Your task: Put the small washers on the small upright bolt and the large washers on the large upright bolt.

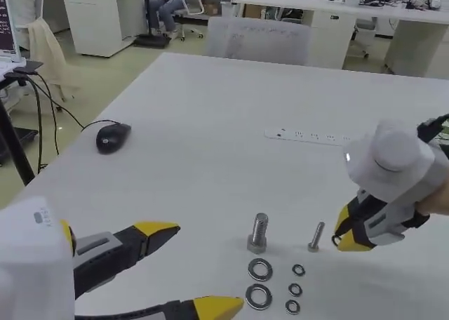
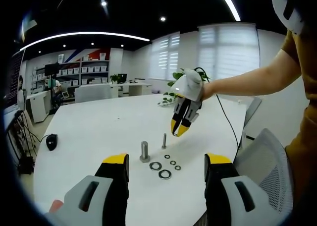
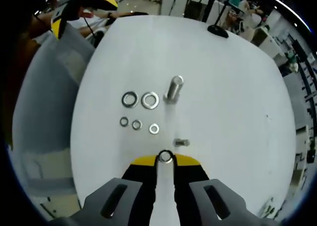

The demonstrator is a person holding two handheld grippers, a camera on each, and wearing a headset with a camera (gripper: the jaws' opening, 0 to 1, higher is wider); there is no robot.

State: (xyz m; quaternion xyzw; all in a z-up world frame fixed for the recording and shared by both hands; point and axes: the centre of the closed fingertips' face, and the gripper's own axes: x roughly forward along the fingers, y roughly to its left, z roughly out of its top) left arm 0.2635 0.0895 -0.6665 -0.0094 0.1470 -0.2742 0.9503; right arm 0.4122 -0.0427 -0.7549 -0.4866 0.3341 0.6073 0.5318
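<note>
- Small washers (image 1: pixel 295 290), three in number, are lying flat on the white bench (image 1: pixel 210 123) in a short column at 6 o'clock from the small upright bolt (image 1: pixel 316 237), near it and not touching it.
- Large washers (image 1: pixel 260 269), two in number, are lying flat in a column at 6 o'clock from the large upright bolt (image 1: pixel 258 234). The far one is lying just beside the bolt's base.
- Both bolts are standing head-down with the threaded shanks pointing up. The small upright bolt is standing at 3 o'clock from the large upright bolt, apart from it.
- Right tool (image 1: pixel 345 241) is hovering at 3 o'clock from the small upright bolt, just beside it. Its jaws are pressing together on a held washer (image 3: pixel 165 157), which is sitting between the yellow tips in the right gripper view. Whether it is a small or a large one cannot be told.
- Left tool (image 2: pixel 167 159) is holding its jaws wide apart and is gripping nothing. In the head view it is sitting at 8 o'clock from the large upright bolt, with one yellow tip near the large washers and not touching them.
- Black mouse (image 1: pixel 112 136) is resting at 10 o'clock from the large upright bolt, well apart.
- White power strip (image 1: pixel 309 136) is lying at 1 o'clock from the large upright bolt, well apart.
</note>
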